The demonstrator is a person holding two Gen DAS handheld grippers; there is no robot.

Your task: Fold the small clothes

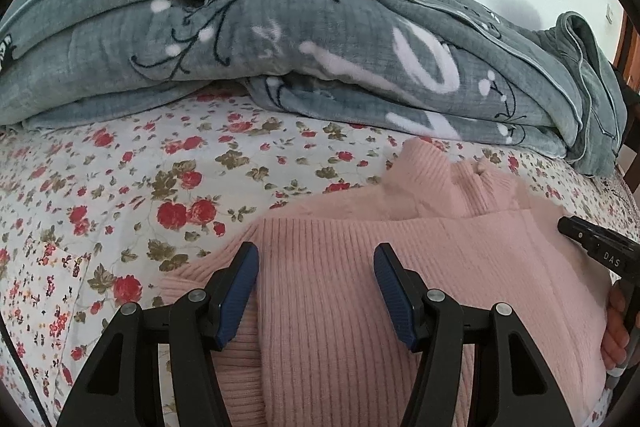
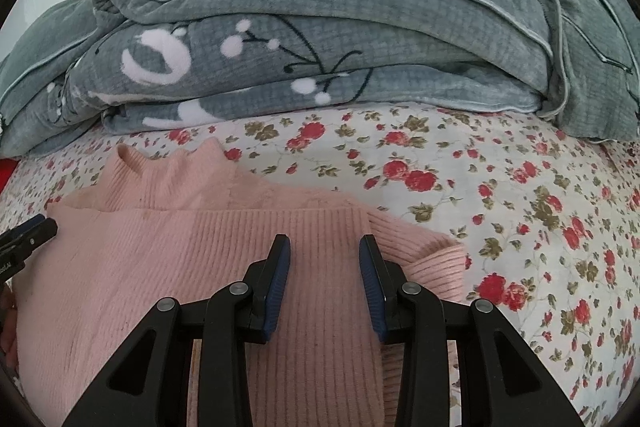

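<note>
I see my left gripper and right gripper both spread, hovering over the pink ribbed sweater lying on the floral bedsheet near the grey blanket.

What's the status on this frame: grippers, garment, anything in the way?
Left gripper open, right gripper open, both over the pink sweater. Sweater partly folded on the floral bedsheet, nothing gripped. Grey blanket piled behind, apart from the sweater.
</note>
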